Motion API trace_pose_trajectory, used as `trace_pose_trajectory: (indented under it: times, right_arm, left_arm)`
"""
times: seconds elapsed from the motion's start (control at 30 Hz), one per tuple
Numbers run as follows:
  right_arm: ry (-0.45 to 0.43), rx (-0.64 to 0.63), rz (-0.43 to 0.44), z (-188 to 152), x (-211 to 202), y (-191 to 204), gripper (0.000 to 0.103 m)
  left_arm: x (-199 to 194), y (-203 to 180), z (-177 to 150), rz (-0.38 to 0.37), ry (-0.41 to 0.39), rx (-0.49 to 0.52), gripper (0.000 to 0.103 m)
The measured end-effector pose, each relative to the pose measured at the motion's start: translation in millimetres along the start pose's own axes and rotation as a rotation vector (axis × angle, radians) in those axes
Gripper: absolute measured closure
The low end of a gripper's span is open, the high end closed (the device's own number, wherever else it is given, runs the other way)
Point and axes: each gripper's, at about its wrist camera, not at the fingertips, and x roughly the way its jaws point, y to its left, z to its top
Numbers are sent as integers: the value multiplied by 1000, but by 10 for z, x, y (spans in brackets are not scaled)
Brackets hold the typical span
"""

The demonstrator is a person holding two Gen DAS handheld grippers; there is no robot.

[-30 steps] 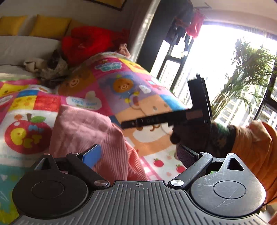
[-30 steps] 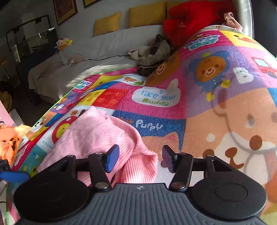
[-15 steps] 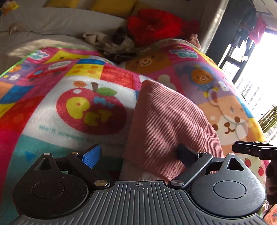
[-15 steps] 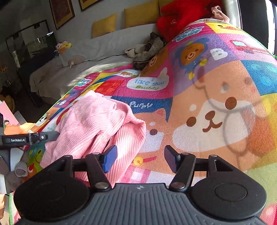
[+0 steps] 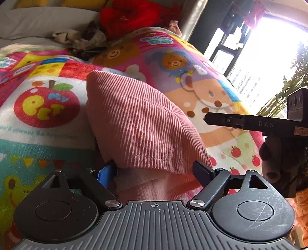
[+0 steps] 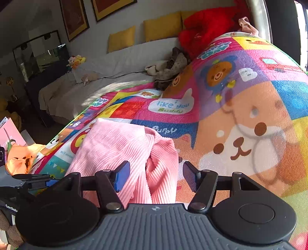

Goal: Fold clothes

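Left wrist view: the left gripper (image 5: 156,172) has its fingers (image 5: 105,173) spread wide, straddling the near hem of a folded pink ribbed garment (image 5: 138,123) that lies on a cartoon-print blanket (image 5: 44,103); the blue pad touches the cloth's left edge, the dark pad sits at its right corner, and nothing is pinched; at 3 o'clock the right gripper (image 5: 250,123) reaches in edge-on above the blanket, its gap impossible to judge here; a red plush heap (image 5: 132,17) rests at 12 o'clock, a bright window (image 5: 273,57) at 2 o'clock.

Right wrist view: the right gripper (image 6: 156,177) also stands wide, fingers (image 6: 122,176) apart over the garment's (image 6: 123,152) rumpled near edge, gripping nothing; the cloth lies at 9 to 12 o'clock of the pads, on the blanket (image 6: 240,107) beside the printed bear face; yellow cushions (image 6: 161,28) line the wall at 12 o'clock; an orange garment (image 6: 21,157) sits at 9 o'clock.
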Motion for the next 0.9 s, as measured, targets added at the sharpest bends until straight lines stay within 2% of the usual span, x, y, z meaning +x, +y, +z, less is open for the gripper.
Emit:
trace_pose_trajectory:
  times: [0.17,0.33,0.4,0.53,0.57,0.6,0.67,0.7,0.73,0.8,0.87,0.9]
  right_arm:
    - [-27,-88,4,69,-18,161,38]
    - [-17,-168,86,57,12,351,31]
    - [-15,-157,88,43,60,383,28]
    - [56,-22,112,-78,345,349,25]
    - [62,-7,125,-137,431,372,29]
    - [43,-48,127,-167,452,460,47]
    - [-8,-153,124,-211,465,663,64]
    - [-45,-209,121,-184,421,747,78]
    - [-84,-266,117,-145,365,827,87]
    - [-150,-287,108,25,251,831,96]
    - [-194,-276,87,216,189,727,97]
    - [-186,-257,70,272,224,623,97]
  left_arm:
    - [-209,179,66,56,-69,-28,9]
    - [-320,385,150,126,-113,-85,9]
    - [-320,441,181,140,-116,-104,9]
    - [-279,474,212,142,-112,-111,9]
    - [-266,481,217,143,-111,-114,9]
    - [-252,490,224,145,-110,-118,9]
    - [-235,504,238,153,-106,-123,9]
    - [-232,508,249,159,-105,-122,9]
    - [-229,511,260,164,-103,-120,9]
    - [-227,513,287,170,-104,-120,9]
    - [-217,505,321,172,-108,-119,9]
    - [-208,495,339,172,-108,-117,9]
